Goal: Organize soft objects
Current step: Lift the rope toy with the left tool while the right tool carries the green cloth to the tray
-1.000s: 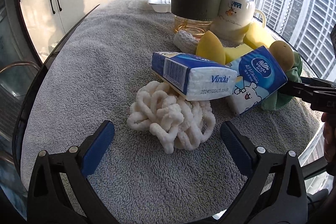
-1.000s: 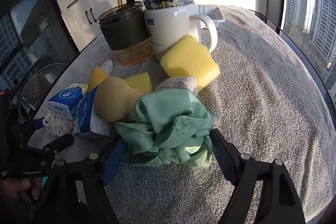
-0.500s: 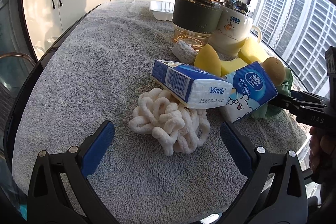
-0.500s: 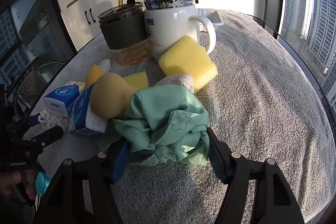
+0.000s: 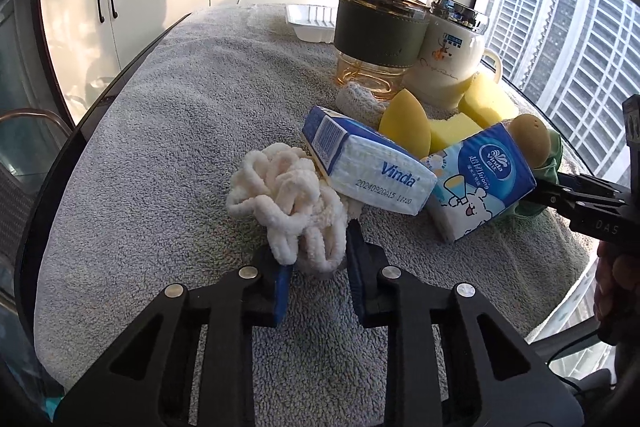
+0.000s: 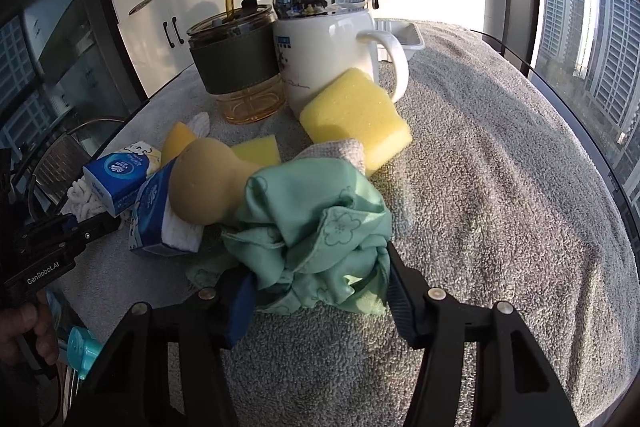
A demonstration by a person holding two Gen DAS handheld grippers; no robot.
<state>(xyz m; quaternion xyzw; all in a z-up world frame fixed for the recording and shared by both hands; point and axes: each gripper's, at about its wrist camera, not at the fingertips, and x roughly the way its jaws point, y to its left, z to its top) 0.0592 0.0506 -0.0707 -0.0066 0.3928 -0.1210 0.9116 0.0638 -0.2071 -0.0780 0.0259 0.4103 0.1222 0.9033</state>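
Note:
A white fluffy cord bundle [image 5: 280,187] lies on the grey towel [image 5: 180,127]. My left gripper [image 5: 316,255] is closing, and its blue pads pinch the bundle's near loops. In the right wrist view a crumpled green cloth [image 6: 320,219] fills the gap of my right gripper [image 6: 316,287]. Its jaws are closing, with both pads against the cloth. Two blue tissue packs [image 5: 372,167] [image 5: 484,179] lean between the bundle and the cloth. A tan gourd-shaped sponge [image 6: 204,183] rests against the cloth, and a yellow block sponge [image 6: 356,111] lies behind it.
A glass tumbler with a straw [image 5: 380,31] and a white lidded mug [image 5: 452,55] stand at the back, with a white tray [image 5: 312,23] behind them. More yellow sponges [image 5: 404,123] sit in front of the cups. The table's dark rim curves along the left and right.
The left jaws have gone from wide apart to pinched on the cord bundle, which now bunches upward. The right jaws have narrowed around the green cloth.

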